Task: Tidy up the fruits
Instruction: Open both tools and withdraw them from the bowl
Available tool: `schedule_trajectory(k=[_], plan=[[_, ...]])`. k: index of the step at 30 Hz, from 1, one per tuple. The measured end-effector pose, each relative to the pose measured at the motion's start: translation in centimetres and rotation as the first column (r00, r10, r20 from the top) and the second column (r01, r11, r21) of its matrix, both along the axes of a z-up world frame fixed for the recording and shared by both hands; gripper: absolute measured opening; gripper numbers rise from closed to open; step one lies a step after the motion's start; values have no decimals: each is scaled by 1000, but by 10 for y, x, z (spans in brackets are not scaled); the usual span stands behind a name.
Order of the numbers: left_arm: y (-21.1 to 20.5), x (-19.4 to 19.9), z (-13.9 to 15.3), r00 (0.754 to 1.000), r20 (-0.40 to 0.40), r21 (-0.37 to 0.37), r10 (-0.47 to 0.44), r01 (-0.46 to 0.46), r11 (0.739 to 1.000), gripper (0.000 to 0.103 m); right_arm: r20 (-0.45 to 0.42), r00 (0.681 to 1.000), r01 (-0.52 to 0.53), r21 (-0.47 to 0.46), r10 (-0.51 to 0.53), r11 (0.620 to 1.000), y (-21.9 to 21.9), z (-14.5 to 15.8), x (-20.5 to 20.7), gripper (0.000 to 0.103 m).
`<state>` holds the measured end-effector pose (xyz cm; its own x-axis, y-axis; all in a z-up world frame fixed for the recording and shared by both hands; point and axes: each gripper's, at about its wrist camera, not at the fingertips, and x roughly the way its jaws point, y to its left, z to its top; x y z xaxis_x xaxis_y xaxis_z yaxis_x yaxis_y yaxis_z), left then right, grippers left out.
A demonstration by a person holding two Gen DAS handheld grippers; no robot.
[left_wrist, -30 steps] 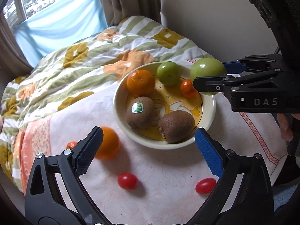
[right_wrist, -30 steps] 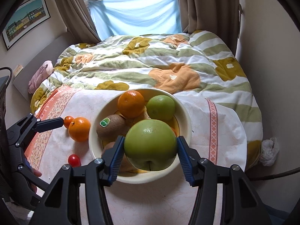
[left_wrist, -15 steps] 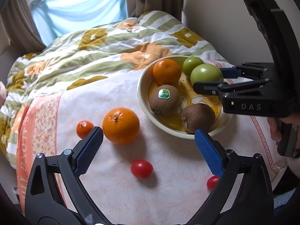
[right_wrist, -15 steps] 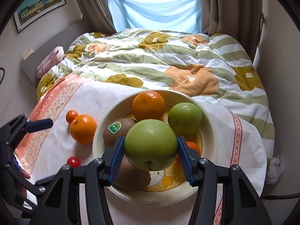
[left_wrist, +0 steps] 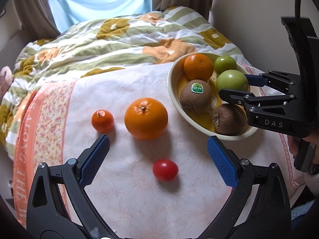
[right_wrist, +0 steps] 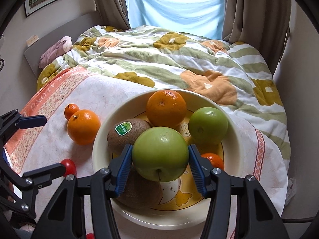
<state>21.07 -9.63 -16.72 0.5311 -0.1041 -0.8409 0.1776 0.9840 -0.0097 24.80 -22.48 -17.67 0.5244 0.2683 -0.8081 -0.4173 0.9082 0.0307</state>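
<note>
Right wrist view: right gripper (right_wrist: 160, 167) clamped on large green apple (right_wrist: 160, 154) above cream ceramic bowl (right_wrist: 99, 149), ready to lower and release; left gripper (left_wrist: 157, 155) wide open, empty.

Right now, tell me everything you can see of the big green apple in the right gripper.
The big green apple is round, smooth and glossy, yellow-green with pale speckles and a short brown stem pointing toward the camera. It is held between the blue ribbed pads of the right gripper, one pad pressed on each side. It sits over the middle of the cream bowl, in front of an orange and a smaller green apple, above two kiwis. Whether its underside touches anything is hidden.
</note>
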Motion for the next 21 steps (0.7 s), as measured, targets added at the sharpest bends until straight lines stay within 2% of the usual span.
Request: schedule_trajectory(k=[1,2,3,4,14,21], plan=[[2,-1,0,1000,-1,-2,7,-7,1000,102,5,1000,-3,10,2,1000,-1,1,-1,56],[4,-1,0,1000,-2,-3,13,-13,1000,102,9,1000,-6,27,6,1000,-2,2,-2,70],[5,-2,1,1000,-2,-4,20,-20,1000,102,11,1000,-6,37,5,999,-2,4,-3,90],[6,-3,1,1000,-2,-5,25,-25,1000,102,14,1000,-5,46,5,999,-3,5,-4,94],[17,-15,20,999,29,-12,43,-43,999,102,46,999,10,54,-13,999,-5,20,-21,95],[30,-26,46,996,70,-51,53,-50,997,102,72,995,65,79,-70,995,-12,50,-34,95]])
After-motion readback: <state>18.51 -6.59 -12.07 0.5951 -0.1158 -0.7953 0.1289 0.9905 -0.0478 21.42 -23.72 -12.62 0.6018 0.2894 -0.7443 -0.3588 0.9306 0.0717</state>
